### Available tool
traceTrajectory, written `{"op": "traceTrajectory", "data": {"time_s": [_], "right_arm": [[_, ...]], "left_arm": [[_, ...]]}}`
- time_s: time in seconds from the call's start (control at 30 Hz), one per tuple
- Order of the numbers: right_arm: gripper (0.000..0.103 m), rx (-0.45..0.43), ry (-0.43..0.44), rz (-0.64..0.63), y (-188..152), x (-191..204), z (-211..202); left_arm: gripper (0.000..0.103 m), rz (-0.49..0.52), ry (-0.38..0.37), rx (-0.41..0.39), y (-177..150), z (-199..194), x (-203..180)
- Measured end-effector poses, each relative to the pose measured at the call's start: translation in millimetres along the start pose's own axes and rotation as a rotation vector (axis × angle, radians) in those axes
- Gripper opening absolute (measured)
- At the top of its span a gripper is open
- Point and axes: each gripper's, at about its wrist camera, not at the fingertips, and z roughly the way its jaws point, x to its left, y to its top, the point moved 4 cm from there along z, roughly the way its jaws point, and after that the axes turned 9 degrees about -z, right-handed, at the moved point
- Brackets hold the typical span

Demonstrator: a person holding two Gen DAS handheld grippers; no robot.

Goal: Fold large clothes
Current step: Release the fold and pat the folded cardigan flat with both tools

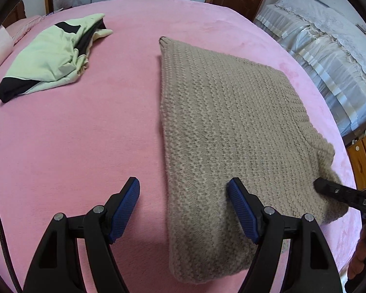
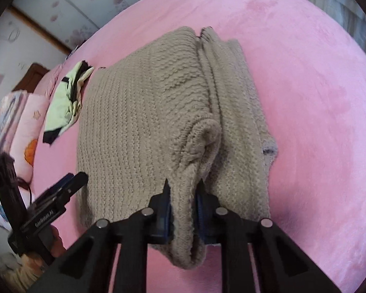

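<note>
A folded beige knit sweater (image 1: 227,127) lies on the pink bed (image 1: 85,134); it also shows in the right wrist view (image 2: 139,122). My left gripper (image 1: 184,193) is open, its right finger over the sweater's near left edge and its left finger over the blanket. My right gripper (image 2: 183,195) is shut on a bunched fold of the sweater at its near edge; it shows in the left wrist view (image 1: 339,193) at the sweater's right corner. The left gripper shows in the right wrist view (image 2: 68,185) at lower left.
A pale green and black garment (image 1: 53,56) lies crumpled at the far left of the bed, also in the right wrist view (image 2: 66,102). Pink pillows (image 2: 29,127) sit at the bed's head. A covered sofa (image 1: 324,56) and wooden drawers (image 1: 363,156) stand to the right.
</note>
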Motion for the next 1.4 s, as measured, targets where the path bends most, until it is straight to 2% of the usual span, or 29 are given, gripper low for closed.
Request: {"op": "traceTrajectory", "data": {"time_s": [0.17, 0.27, 0.43, 0.47, 0.53, 0.67, 0.73, 0.8, 0.87, 1.0, 1.1, 1.23, 1.4], "right_arm": [[0.013, -0.165, -0.013, -0.057, 4.7, 4.1, -44.1], [0.013, -0.201, -0.064, -0.050, -1.0, -6.4, -52.2], [0.013, -0.190, -0.128, 0.012, -18.7, -33.9, -35.2], [0.013, -0.151, -0.137, 0.023, -25.5, -39.5, -20.1], [0.013, -0.125, -0.139, 0.037, -33.3, -45.7, -3.6], [0.016, -0.119, -0.141, 0.061, -33.3, -47.5, 4.6], [0.021, -0.121, -0.137, 0.055, -31.2, -44.2, -1.1], [0.037, -0.109, -0.174, 0.038, -29.6, -42.6, -9.9], [0.040, -0.118, -0.191, 0.024, -25.9, -42.7, -21.4], [0.043, -0.163, -0.174, 0.013, -5.7, -41.0, -46.5], [0.045, -0.201, -0.164, -0.007, 24.8, -36.5, -53.2], [0.045, -0.211, -0.175, -0.020, 74.4, -37.6, -37.2], [0.045, -0.167, -0.116, 0.025, 126.6, -53.7, 4.0]], "left_arm": [[0.074, 0.026, -0.029, -0.030, 1.2, -1.9, -11.7], [0.074, 0.070, -0.044, -0.044, -2.0, -2.0, -24.7], [0.074, 0.142, -0.041, -0.043, -12.8, 6.6, -43.0], [0.074, 0.165, -0.024, -0.041, -15.5, 11.8, -45.2], [0.074, 0.186, 0.000, -0.026, -19.5, 21.6, -45.3], [0.074, 0.183, -0.005, -0.013, -18.9, 28.0, -40.3], [0.075, 0.186, -0.012, -0.005, -16.5, 25.7, -40.1], [0.075, 0.189, -0.018, 0.010, -13.0, 21.4, -39.8], [0.075, 0.192, -0.032, 0.022, -6.7, 13.5, -38.7], [0.075, 0.174, -0.067, 0.004, 14.0, -6.7, -37.6], [0.075, 0.156, -0.055, -0.026, 41.7, -14.0, -36.1], [0.075, 0.120, -0.045, -0.054, 84.2, -4.8, -36.5], [0.075, 0.048, -0.073, -0.038, 133.1, 24.1, -39.3]]}}
